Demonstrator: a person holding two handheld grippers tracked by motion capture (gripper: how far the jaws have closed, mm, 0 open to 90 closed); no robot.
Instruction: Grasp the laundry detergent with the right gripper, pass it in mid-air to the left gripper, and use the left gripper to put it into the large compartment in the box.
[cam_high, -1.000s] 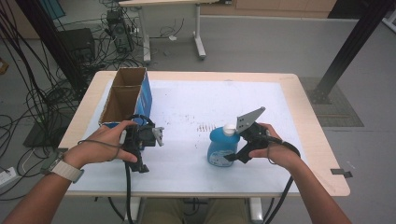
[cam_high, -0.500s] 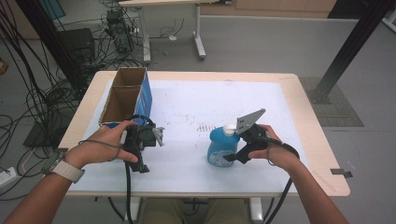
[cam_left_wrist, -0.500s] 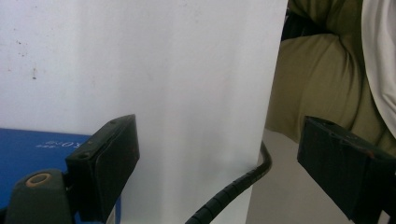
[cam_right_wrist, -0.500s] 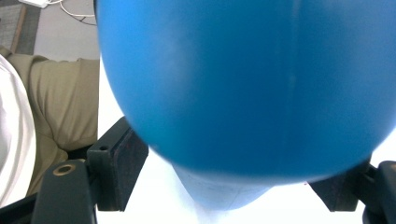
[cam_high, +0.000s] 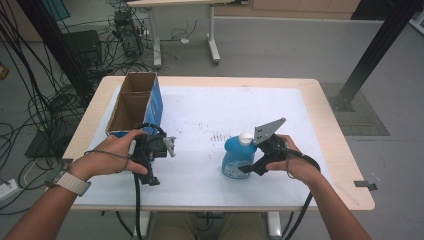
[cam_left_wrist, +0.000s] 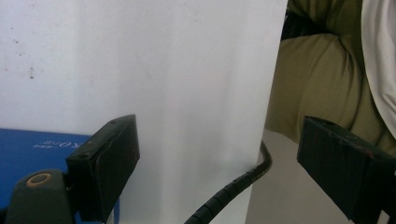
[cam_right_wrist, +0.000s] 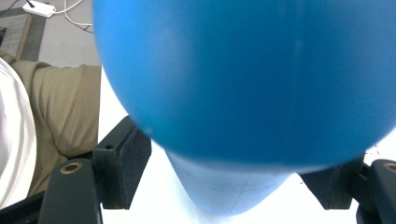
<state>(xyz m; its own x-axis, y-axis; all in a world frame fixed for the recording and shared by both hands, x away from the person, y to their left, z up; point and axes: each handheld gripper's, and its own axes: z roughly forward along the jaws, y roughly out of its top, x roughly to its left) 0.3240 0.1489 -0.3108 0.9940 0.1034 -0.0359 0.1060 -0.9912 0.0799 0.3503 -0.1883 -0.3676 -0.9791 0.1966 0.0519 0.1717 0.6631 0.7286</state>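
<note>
Blue plastic bottle (cam_high: 237, 159), rounded and smooth, white cap on top, stands upright on the white sheet (cam_high: 210, 107) toward the front right part of the table (cam_high: 330, 127). Right gripper (cam_high: 246, 169), black, with a grey three-cornered plate on top, lies level behind the bottle's right side; the person's right hand (cam_high: 295, 162) wraps its body, forearm entering from the front edge. In the right gripper view the bottle (cam_right_wrist: 243, 79) bulges between the two black, matt jaws, which have just been closing; whether the pads press on it cannot be told.

Left gripper (cam_high: 170, 146), black with a ribbed cable trailing toward the front edge, rests on the sheet near the front left corner, gripped by the left hand (cam_high: 112, 152) with a watch on the wrist. Its jaws stand wide apart with nothing between them.

Brown cardboard box (cam_high: 132, 105), long, open-topped, with a blue printed side, sits along the left edge, just beyond the left hand.
</note>
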